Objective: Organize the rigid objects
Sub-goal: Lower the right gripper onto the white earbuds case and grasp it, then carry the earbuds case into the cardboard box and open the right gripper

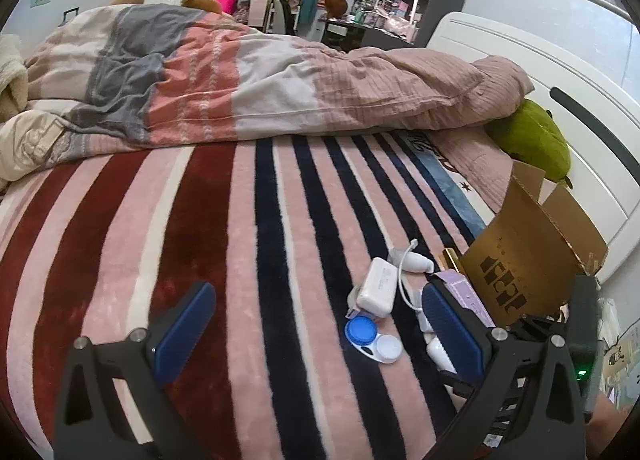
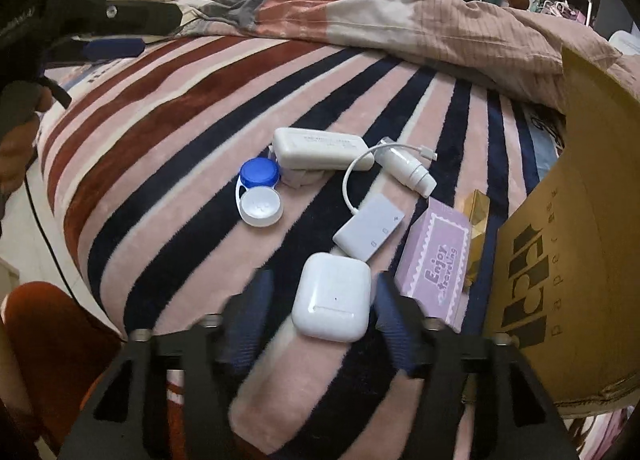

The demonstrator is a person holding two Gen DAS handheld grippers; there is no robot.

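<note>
Several small items lie on the striped blanket (image 2: 168, 163). A white earbud case (image 2: 332, 296) rests between the fingers of my right gripper (image 2: 324, 300), which is open, with a gap on both sides of the case. Beyond it are a white dongle with a cable (image 2: 370, 232), a lilac box (image 2: 436, 260), a small white bottle (image 2: 408, 169), a white charger block (image 2: 320, 147) and a blue-and-white lens case (image 2: 260, 191). My left gripper (image 1: 316, 290) hovers wide open and empty over the lens case (image 1: 372, 336) and charger block (image 1: 378, 288).
An open cardboard box (image 2: 580, 219) stands at the right, with a gold packet (image 2: 478, 219) beside it. A bunched duvet (image 1: 280, 87) covers the far bed, and a green plush (image 1: 532, 139) leans on the white headboard (image 1: 560, 71). The bed's edge drops off at the left (image 2: 60, 195).
</note>
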